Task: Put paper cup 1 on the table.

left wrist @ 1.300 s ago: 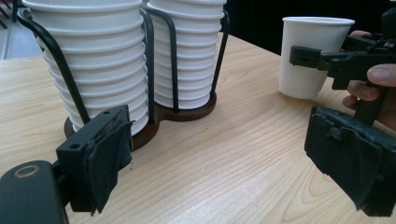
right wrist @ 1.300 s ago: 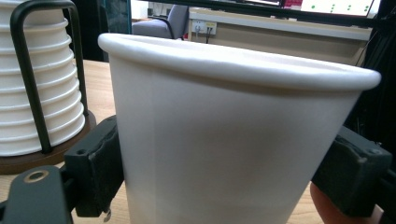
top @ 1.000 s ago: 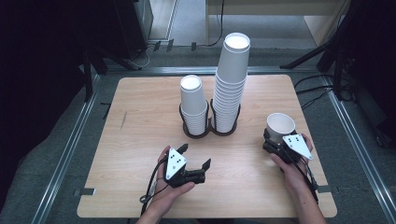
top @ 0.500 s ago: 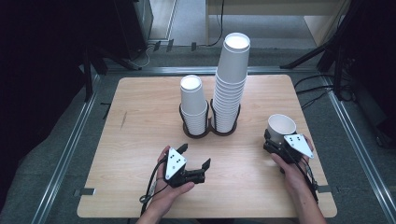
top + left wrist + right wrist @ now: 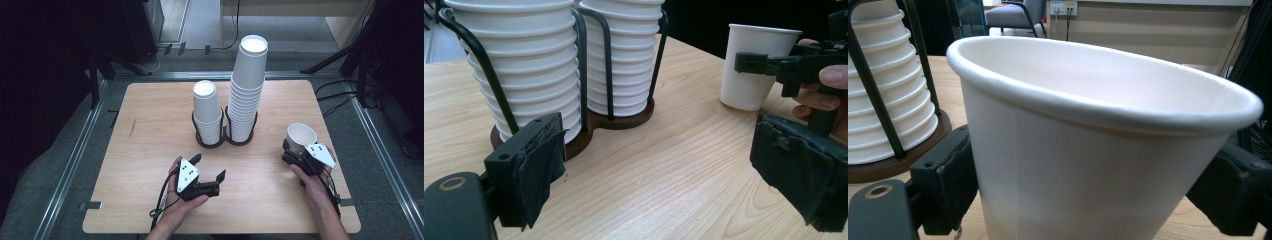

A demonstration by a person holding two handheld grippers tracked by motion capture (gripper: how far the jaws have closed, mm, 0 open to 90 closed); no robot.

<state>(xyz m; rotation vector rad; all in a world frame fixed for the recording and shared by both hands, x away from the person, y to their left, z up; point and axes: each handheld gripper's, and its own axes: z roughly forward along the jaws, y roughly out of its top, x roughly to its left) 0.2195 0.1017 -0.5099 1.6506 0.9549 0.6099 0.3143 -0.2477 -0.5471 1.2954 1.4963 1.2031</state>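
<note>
Single paper cup (image 5: 301, 138) upright on the table (image 5: 150, 150), right of centre in the high view.
The right gripper (image 5: 295, 152) brackets it, jaws just easing apart; the left gripper (image 5: 210, 170), lower centre, gapes empty near the cup holder (image 5: 225, 137).

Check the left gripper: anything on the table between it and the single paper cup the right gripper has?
Nothing visible. In the left gripper view, bare tabletop runs from the open left gripper to the single paper cup. The cup holder with its two stacks stands off to the side. The right gripper, jaws just opening, brackets the cup.
</note>
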